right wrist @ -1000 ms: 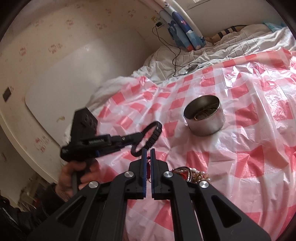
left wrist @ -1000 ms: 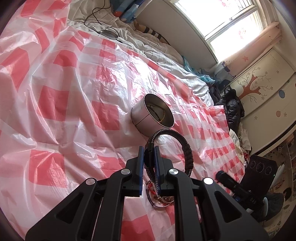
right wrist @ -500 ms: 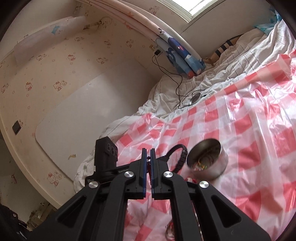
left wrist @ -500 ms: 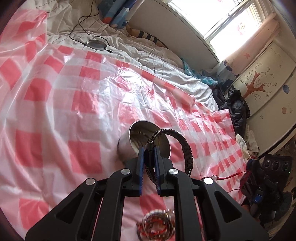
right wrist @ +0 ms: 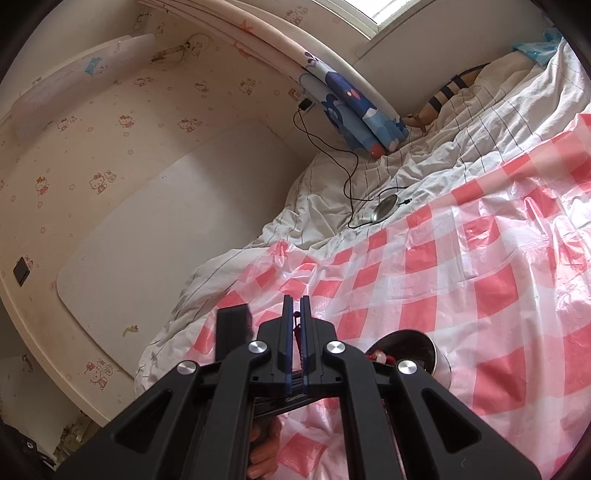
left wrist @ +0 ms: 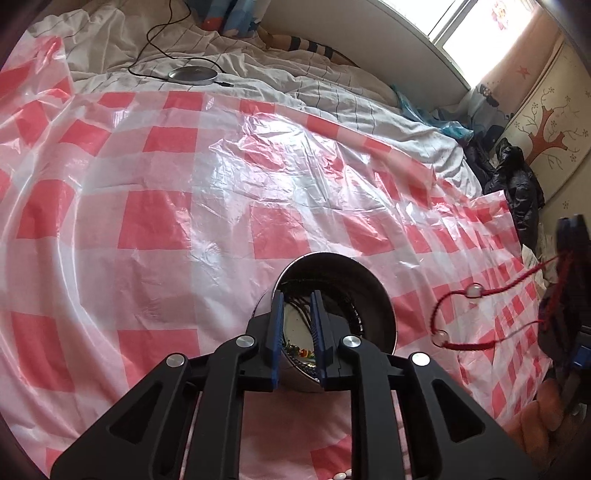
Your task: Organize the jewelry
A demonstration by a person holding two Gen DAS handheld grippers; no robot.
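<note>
**Two grippers over a checked bedspread, one parted above the tin, one pinching a red cord**

Two black tools share the scene. Nearest in the left wrist view, the left gripper (left wrist: 297, 325) has its blue-padded fingers (left wrist: 276, 332) spread apart with nothing between them, poised directly over the open mouth of the round metal tin (left wrist: 384, 325). Inside the tin, seen through the gap, lie dark cords and small coloured beads. A black bracelet (left wrist: 354, 314) curls along the inner wall at about 2 o'clock from the fingertips.

At 3 o'clock, near the frame's edge, the right gripper (left wrist: 570, 266) holds a red string bracelet (left wrist: 458, 321) with clear beads, which hangs in the air beside the tin, apart from its rim. In the right wrist view, that gripper (right wrist: 295, 321) is pressed nearly together on the red cord (right wrist: 296, 332), and the tin (right wrist: 424, 347) sits just past its fingers at 3 o'clock.

Everything rests on a glossy red-and-white checked plastic sheet (left wrist: 184, 221), wrinkled, spread across a bed. Beyond it at 12 o'clock lies a rumpled white quilt (left wrist: 295, 81) with thin dark lines, carrying a round silver disc (left wrist: 192, 74) on a black cable. Farther off are a bright window (left wrist: 480, 22) at 1 o'clock, a dark jacket (left wrist: 517, 184) at 2 o'clock, and cartoon-cat wallpaper (right wrist: 110, 147).
</note>
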